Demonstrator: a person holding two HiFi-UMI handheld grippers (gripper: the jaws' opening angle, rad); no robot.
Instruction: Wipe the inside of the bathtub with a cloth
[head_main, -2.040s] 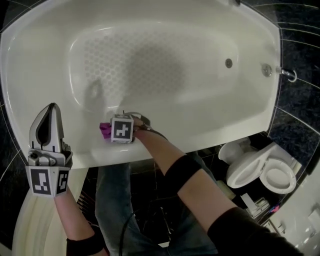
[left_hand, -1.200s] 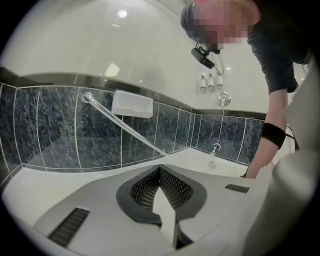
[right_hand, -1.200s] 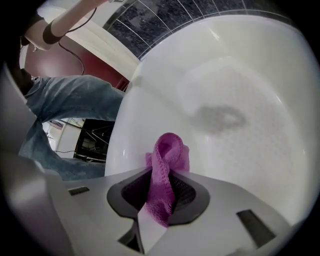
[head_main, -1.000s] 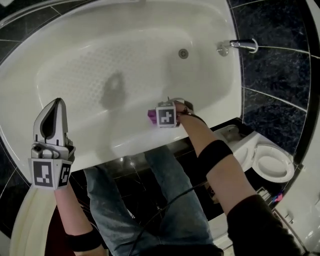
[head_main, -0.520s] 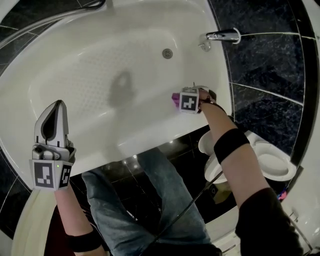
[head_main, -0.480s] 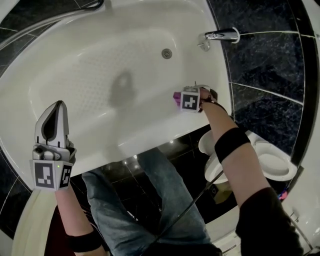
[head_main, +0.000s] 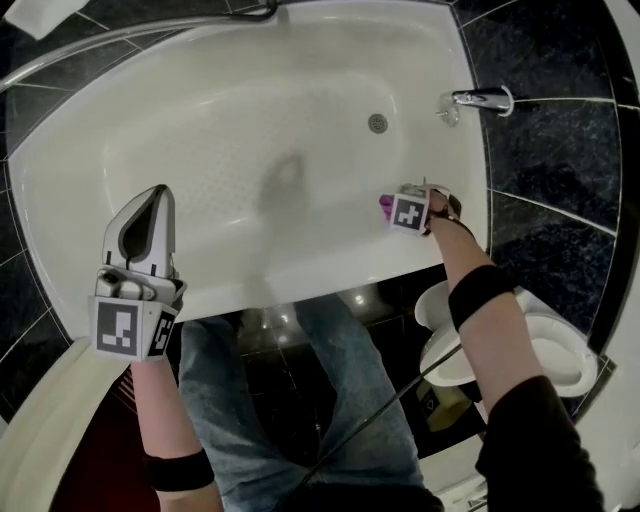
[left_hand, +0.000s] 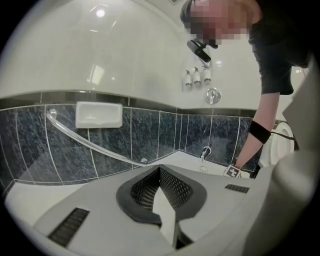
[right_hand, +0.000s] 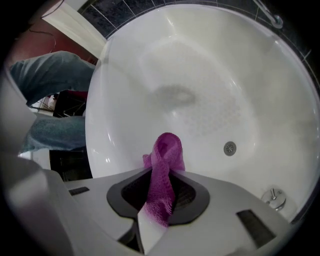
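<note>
Now that the cloth (right_hand: 165, 150), a purple mesh strip, has run along the tub's (head_main: 90, 150) near wall from about its middle to its tap end, that stretch looks covered. I judge the pass to be at its turn, with the far wall, the floor and the other end left to do. The right gripper (right_hand: 161, 192) has its jaws partly closed and pinched on the cloth. A loop of it sticks out past the tips toward the tub's inner wall, just under the near rim; whether it presses on the enamel I cannot tell. The left gripper (left_hand: 160, 175) holds nothing, jaws together, and has kept outside the tub, over its near rim at the end away from the tap. The tub is glossy white, so the cloth should slide easily; its floor bears a dotted non-slip patch, with the drain (head_main: 377, 122) toward the tap (head_main: 478, 98) end. Round the tub stand dark marbled tiles (head_main: 560, 150), with a curved rail (left_hand: 90, 145) and a white dish (left_hand: 98, 114) on the wall behind it, and a toilet (head_main: 540, 345) beside its tap end.
</note>
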